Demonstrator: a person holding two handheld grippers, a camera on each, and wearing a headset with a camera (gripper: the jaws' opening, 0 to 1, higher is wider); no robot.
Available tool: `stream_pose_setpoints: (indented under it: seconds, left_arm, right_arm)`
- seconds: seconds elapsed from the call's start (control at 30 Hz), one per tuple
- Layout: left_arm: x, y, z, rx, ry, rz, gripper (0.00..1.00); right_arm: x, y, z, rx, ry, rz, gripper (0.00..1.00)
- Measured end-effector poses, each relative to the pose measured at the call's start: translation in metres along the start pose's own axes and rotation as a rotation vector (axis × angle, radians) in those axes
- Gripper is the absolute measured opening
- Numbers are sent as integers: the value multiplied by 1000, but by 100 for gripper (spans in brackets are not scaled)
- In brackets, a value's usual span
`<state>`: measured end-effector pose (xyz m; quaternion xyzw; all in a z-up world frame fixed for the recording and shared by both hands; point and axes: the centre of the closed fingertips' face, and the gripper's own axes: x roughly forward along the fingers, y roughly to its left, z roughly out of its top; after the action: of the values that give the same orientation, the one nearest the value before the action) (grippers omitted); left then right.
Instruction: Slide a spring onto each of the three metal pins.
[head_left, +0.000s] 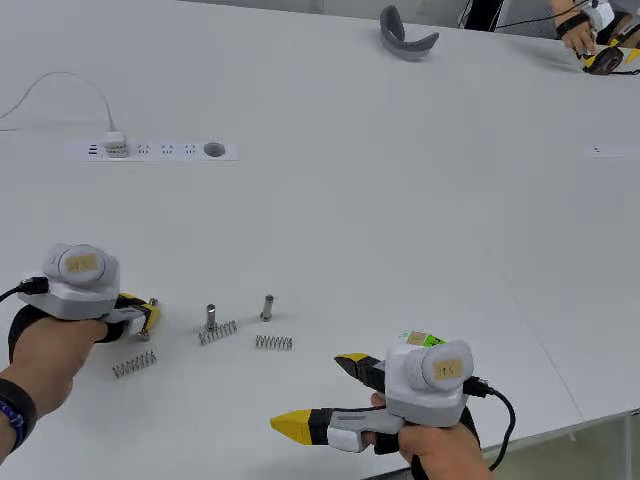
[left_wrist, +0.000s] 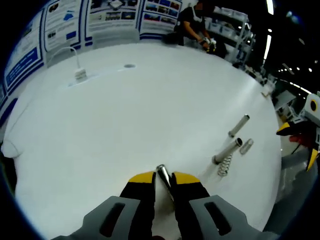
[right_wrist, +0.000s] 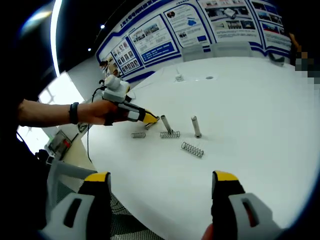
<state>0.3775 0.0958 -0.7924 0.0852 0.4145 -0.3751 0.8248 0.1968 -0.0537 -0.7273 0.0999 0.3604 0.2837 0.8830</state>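
Two metal pins (head_left: 211, 316) (head_left: 267, 306) stand upright on the white table (head_left: 380, 200). My left gripper (head_left: 148, 316) is shut on a third pin (left_wrist: 162, 175), its tip poking out between the yellow jaws just above the table. Three springs lie flat: one (head_left: 134, 363) near the left gripper, one (head_left: 218, 332) against the left standing pin, one (head_left: 273, 342) in front of the right pin. My right gripper (head_left: 320, 393) hovers open near the table's front edge with nothing between its jaws. The right gripper view shows the pins (right_wrist: 165, 124) (right_wrist: 196, 126) and the nearest spring (right_wrist: 192, 149) ahead of the right gripper (right_wrist: 161, 180).
A white power strip (head_left: 160, 150) with a plugged cable lies at the back left. A dark grey curved object (head_left: 405, 38) rests at the far edge. Another person's hands (head_left: 590, 35) work at the far right corner. The table's front edge (head_left: 590, 410) runs close behind my right gripper.
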Motion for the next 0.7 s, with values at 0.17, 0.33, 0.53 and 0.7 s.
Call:
stream_pose_setpoints:
  seconds: [0.17,0.33,0.53,0.7]
  left_arm:
    - [3,0,2,33,5,26,15]
    - [4,-2,2,95,15,48,13]
    - [5,-1,3,163,24,51,9]
    - [7,-1,5,170,24,54,10]
  right_arm:
    - [0,0,1,0,0,2,84]
    - [-2,-2,3,2,-2,-3,84]
    - [-4,-4,4,5,-7,-7,84]
    - [-3,-3,1,11,-3,-6,83]
